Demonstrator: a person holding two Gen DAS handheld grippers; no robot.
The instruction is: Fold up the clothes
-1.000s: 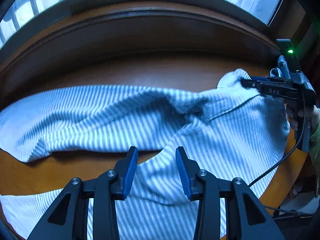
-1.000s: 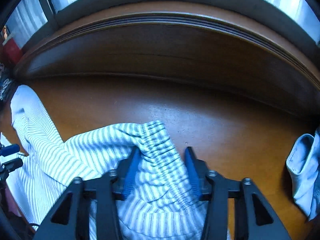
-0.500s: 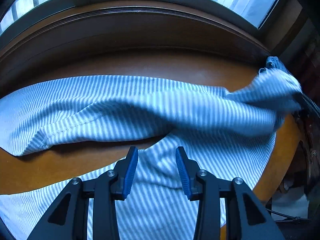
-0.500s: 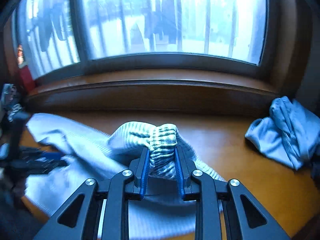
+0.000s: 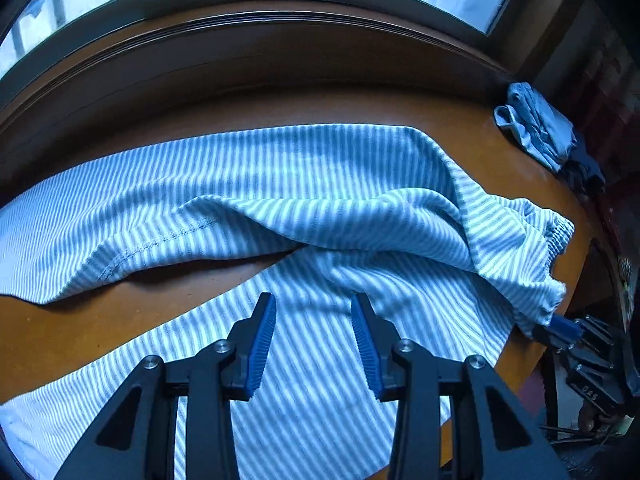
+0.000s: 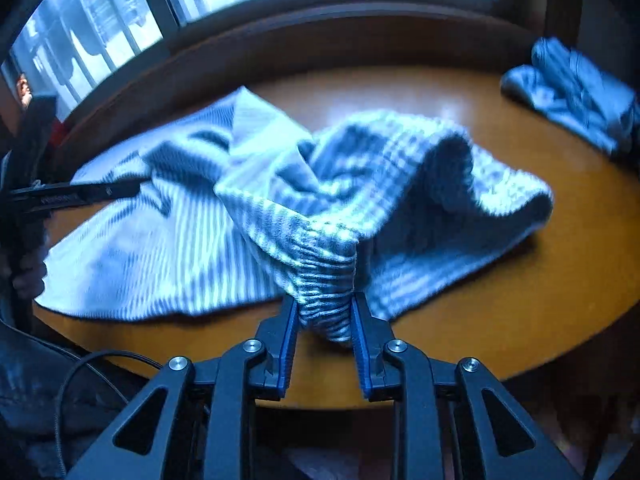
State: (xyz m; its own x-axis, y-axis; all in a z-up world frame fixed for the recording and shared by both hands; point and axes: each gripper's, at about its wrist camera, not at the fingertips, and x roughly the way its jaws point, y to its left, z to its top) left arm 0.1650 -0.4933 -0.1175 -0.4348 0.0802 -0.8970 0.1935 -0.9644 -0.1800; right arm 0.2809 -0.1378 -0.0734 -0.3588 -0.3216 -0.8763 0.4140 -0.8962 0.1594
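Striped trousers sprawl across the table. Left gripper, jaws apart, hovers over one leg near the front edge; right gripper pinches the waistband there. Best draw it taut before laying it over.

The left gripper hangs over the striped garment with its jaws apart, nothing between them; the blue pads frame striped cloth lying below. Ahead of the jaws the garment spreads across the wooden worktop, one fold lifted. Off to the right of the jaws, the right gripper pinches the gathered elastic edge at the worktop's rim. Farther ahead and right lies a crumpled blue cloth.
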